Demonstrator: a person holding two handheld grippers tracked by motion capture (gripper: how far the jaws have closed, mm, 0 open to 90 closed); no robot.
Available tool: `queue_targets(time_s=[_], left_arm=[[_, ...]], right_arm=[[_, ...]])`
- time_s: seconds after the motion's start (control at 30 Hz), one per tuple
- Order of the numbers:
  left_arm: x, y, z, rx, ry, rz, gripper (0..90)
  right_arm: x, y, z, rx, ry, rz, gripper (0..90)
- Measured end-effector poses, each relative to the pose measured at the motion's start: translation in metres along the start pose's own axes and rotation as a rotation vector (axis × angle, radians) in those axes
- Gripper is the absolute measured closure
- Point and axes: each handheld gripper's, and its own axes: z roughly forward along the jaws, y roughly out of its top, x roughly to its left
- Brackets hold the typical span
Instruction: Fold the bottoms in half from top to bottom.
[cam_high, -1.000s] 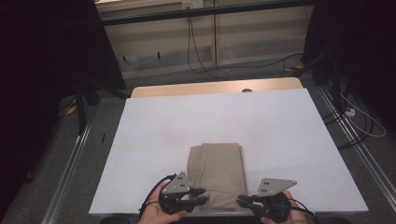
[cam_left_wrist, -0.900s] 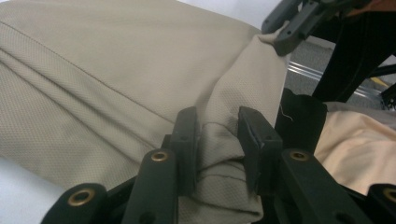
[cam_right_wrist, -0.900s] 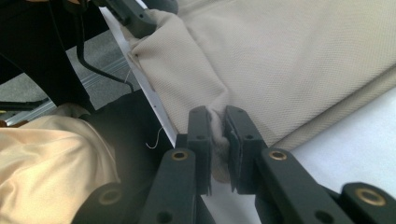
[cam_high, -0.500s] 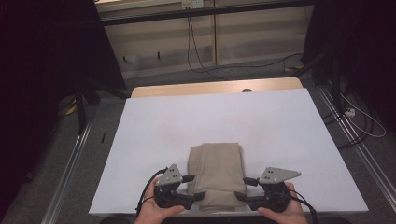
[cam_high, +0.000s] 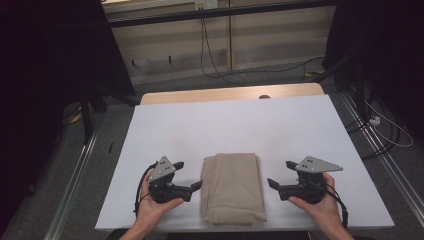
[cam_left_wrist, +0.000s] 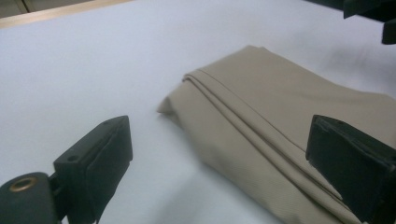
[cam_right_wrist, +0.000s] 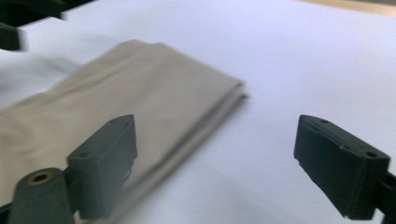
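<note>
Evidently, the folding step was judged finished and the release step was in hand. Left of the folded beige cloth (cam_high: 232, 187), the left tool (cam_high: 190, 176) was held just beside the cloth's left edge, apart from it; its jaws had just been opening and stood wide, with nothing gripped between them. In the left gripper view the cloth's edge was seen beyond and between the jaws, untouched by them. The cloth (cam_left_wrist: 289, 135) itself lay flat as a neat rectangle on the white counter (cam_high: 300, 130), near the counter's front edge and about midway across it, with layered folds seen along its side. Right of the cloth, the right tool (cam_high: 276, 174) was held a little farther off, also clear of it; its jaws had likewise just been opening and were spread wide on nothing, the cloth (cam_right_wrist: 116, 112) lying beyond the left jaw in the right gripper view. If a further fold were wanted, a fresh grip on an edge would be called for; otherwise, only withdrawal of both tools from the cloth was needed.
</note>
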Motion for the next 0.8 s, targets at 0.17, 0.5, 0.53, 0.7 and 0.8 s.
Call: queue_targets(time_s=[0.17,0.5,0.53,0.7,0.8], left_arm=[[0.021,-0.001,-0.007,-0.022,0.043,-0.024,6.3],[0.044,-0.015,-0.026,-0.054,0.165,-0.045,6.6],[0.044,-0.018,-0.026,-0.046,0.164,-0.048,6.6],[0.042,-0.018,-0.027,-0.058,0.160,-0.064,6.6],[0.042,-0.019,-0.025,-0.050,0.154,-0.068,6.6]], right_arm=[[-0.015,-0.002,-0.004,-0.012,-0.040,0.048,11.0],[-0.034,-0.012,-0.006,-0.014,-0.108,0.093,11.2],[-0.034,-0.014,-0.007,-0.016,-0.117,0.101,11.0],[-0.029,-0.015,-0.009,-0.041,-0.117,0.106,11.0],[-0.027,-0.014,-0.008,-0.040,-0.103,0.106,11.1]])
